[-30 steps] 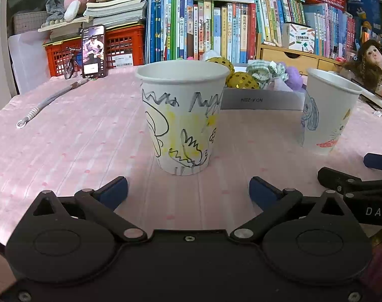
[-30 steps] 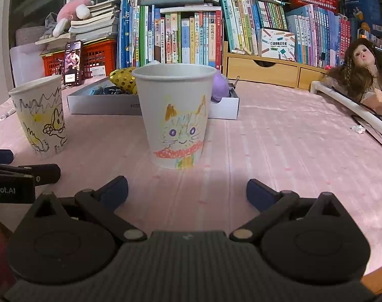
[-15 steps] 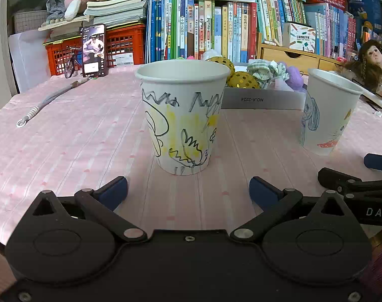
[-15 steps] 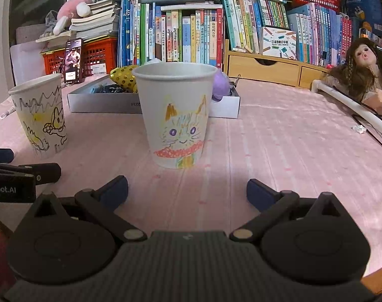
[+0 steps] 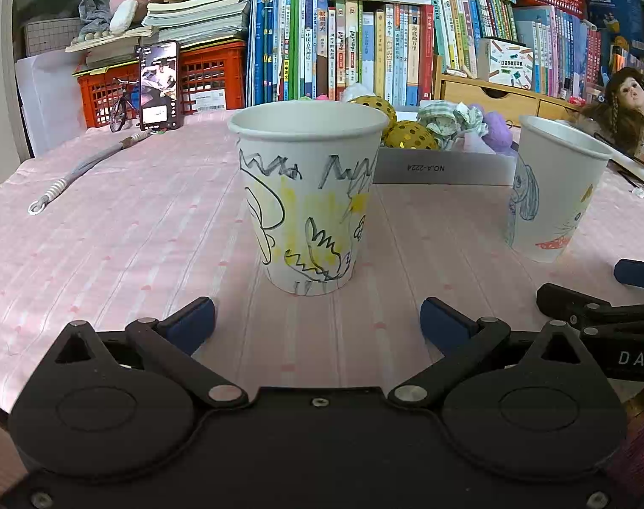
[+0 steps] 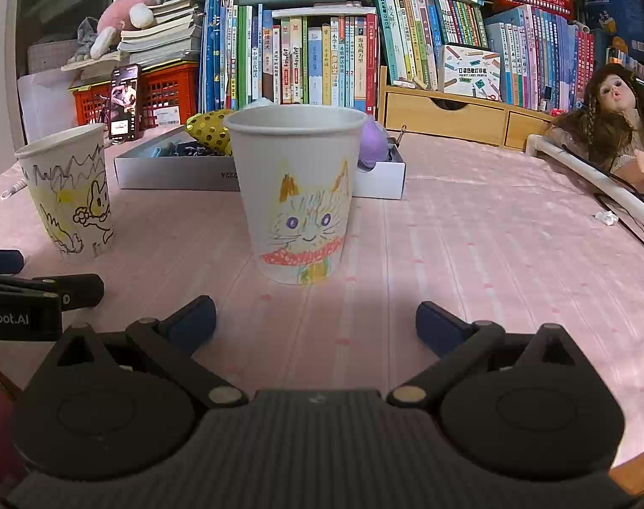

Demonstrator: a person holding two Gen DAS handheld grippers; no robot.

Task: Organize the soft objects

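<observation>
A white shallow box (image 5: pixel 440 167) at the back of the pink table holds soft objects: gold-spotted yellow balls (image 5: pixel 411 135), a green checked cloth bundle (image 5: pixel 444 121) and a purple plush (image 5: pixel 497 135). It also shows in the right wrist view (image 6: pixel 173 176) with a yellow ball (image 6: pixel 209 131) and the purple plush (image 6: pixel 372 142). My left gripper (image 5: pixel 317 322) is open and empty, just short of a rabbit-drawn paper cup (image 5: pixel 307 195). My right gripper (image 6: pixel 315 322) is open and empty, just short of a cat-drawn cup (image 6: pixel 298 195).
A doll (image 6: pixel 610 118) lies at the right edge by a white tube (image 6: pixel 593 182). A phone on a stand (image 5: pixel 158 85), a toy bicycle (image 5: pixel 120 104) and a cord (image 5: pixel 80 174) sit at the back left. Bookshelves and a red crate (image 5: pixel 211 76) stand behind.
</observation>
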